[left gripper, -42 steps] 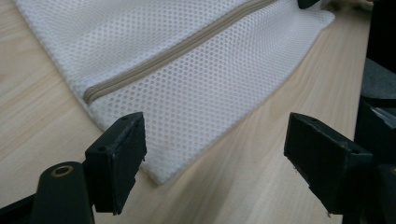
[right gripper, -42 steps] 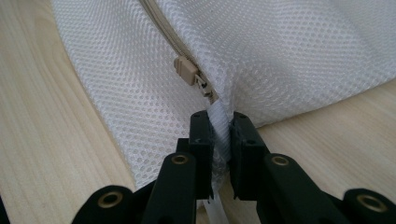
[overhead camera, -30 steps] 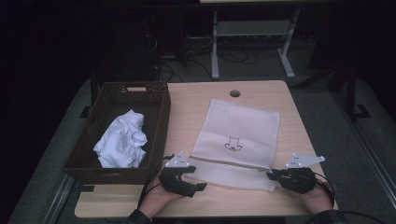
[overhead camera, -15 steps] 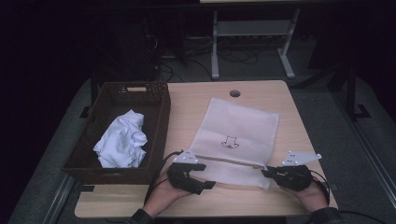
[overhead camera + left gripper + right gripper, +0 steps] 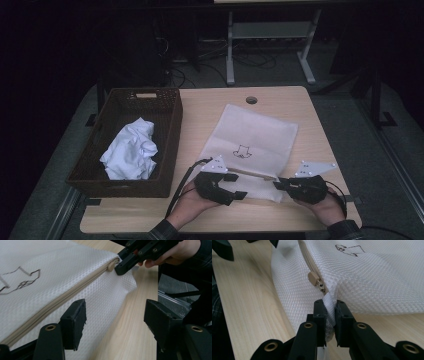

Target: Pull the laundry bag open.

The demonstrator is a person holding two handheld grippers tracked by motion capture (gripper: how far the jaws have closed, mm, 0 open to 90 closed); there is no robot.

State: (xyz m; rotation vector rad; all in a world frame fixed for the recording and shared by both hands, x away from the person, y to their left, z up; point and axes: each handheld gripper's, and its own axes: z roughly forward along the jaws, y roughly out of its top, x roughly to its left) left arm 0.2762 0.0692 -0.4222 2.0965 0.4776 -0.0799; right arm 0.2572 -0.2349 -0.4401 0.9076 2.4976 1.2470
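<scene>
Dark surroundings frame a pale wooden bench (image 5: pixel 300 107). On its near right half lies a white mesh bag (image 5: pixel 255 142), light, limp and likely to slip. The right tool (image 5: pixel 329 312) is clamped on fabric at the bag's near right corner, just beside the beige zipper pull (image 5: pixel 314 279), probably the best hold. The left tool (image 5: pixel 115 320) has just been narrowing, nothing between its jaws.

place: lab | cues: wooden table (image 5: pixel 280 107), floor cables (image 5: pixel 200 55), metal stand (image 5: pixel 270 35)

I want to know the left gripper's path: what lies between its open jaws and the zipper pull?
In the left gripper view, the left gripper and the zipper pull have just white mesh bag between them.
</scene>
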